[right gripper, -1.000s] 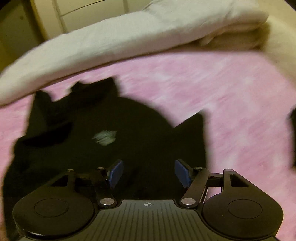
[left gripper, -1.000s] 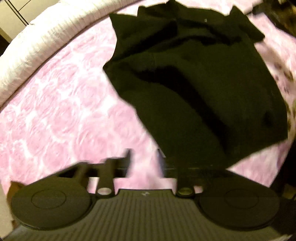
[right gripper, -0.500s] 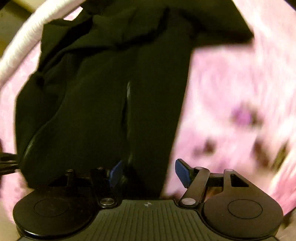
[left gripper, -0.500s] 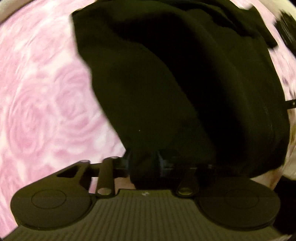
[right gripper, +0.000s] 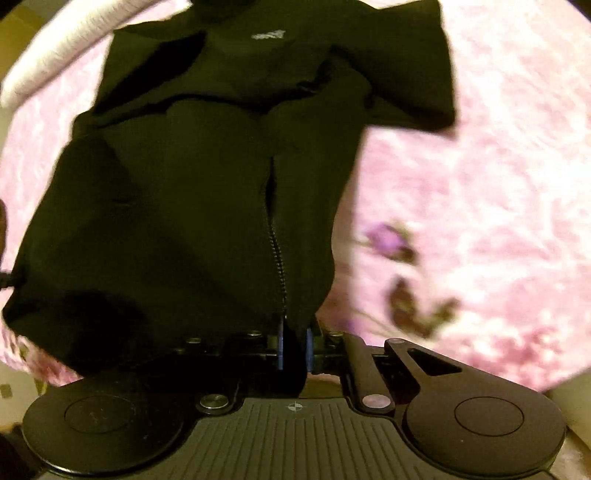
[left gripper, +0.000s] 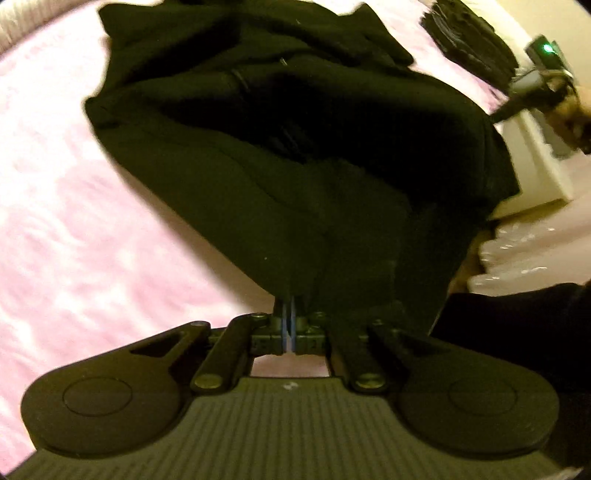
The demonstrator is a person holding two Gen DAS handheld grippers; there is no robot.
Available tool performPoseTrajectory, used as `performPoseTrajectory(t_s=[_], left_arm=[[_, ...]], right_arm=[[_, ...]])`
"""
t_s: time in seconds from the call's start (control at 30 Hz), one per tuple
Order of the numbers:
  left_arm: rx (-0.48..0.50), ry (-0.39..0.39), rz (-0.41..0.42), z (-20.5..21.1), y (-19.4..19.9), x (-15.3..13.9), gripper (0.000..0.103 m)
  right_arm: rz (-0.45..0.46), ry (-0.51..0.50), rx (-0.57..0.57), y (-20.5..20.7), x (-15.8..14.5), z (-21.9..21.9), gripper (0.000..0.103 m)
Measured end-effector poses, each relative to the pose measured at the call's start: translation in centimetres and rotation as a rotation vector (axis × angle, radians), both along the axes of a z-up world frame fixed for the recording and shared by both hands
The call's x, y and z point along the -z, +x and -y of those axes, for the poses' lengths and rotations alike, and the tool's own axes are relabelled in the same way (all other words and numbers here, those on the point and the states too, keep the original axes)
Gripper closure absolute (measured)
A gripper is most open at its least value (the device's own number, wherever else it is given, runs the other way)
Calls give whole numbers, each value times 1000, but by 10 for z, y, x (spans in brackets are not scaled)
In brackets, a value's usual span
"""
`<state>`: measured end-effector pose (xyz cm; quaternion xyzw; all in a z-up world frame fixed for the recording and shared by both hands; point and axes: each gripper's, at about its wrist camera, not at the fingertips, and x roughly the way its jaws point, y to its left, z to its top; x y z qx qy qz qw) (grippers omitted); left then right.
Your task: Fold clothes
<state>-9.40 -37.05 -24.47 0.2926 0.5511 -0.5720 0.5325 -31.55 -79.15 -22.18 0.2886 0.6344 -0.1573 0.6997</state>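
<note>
A black zip-up jacket (left gripper: pixel 295 155) lies spread on a pink rose-patterned bedspread (left gripper: pixel 74 221). My left gripper (left gripper: pixel 290 325) is shut on the jacket's near hem corner. In the right wrist view the jacket (right gripper: pixel 184 206) shows its zipper (right gripper: pixel 279 258) and a small white chest logo (right gripper: pixel 267 35). My right gripper (right gripper: pixel 293 347) is shut on the hem beside the zipper's lower end. The other gripper, held in a hand, shows at the far right of the left wrist view (left gripper: pixel 543 85).
A white quilt (right gripper: pixel 62 51) runs along the far side of the bed. Another dark garment (left gripper: pixel 469 48) lies at the far right of the bedspread. The bed's edge and a pale floor (left gripper: pixel 535 240) show to the right.
Both grippers have closed on the jacket's near hem; a second ago both were open above it. The views have drawn in close to the cloth.
</note>
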Motion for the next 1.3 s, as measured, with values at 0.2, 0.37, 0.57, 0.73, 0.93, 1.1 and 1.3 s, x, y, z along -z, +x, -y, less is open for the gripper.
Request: performPoseTrajectory(t_s=[0.2,0.37,0.57,0.73,0.93,1.1,1.3], left_arm=[[45,175,98,-3,-25,24,92],[103,68,262,10,-31,5,72],[292,-83,302,35,-104,21,62],[434,-58,415,35,-151,60,68],[382,-74,581,1,-145,48,101],[250,-57,566,-48,-131,14,102],[104,-9,524,-73,-120,21,101]], right_arm=[[-179,-74,-35,2,29,1,81],[-25,-153,-48,12,0,-1,54],[84,-135,-123,30,5,-28,47],[117,-175,-115,-1,3,-62,39],[89,-263,-90,-51,11,-103,29],[92,-347,-226,-50,22,-159,26],[131,-469,-435,-35,56,-200,25]])
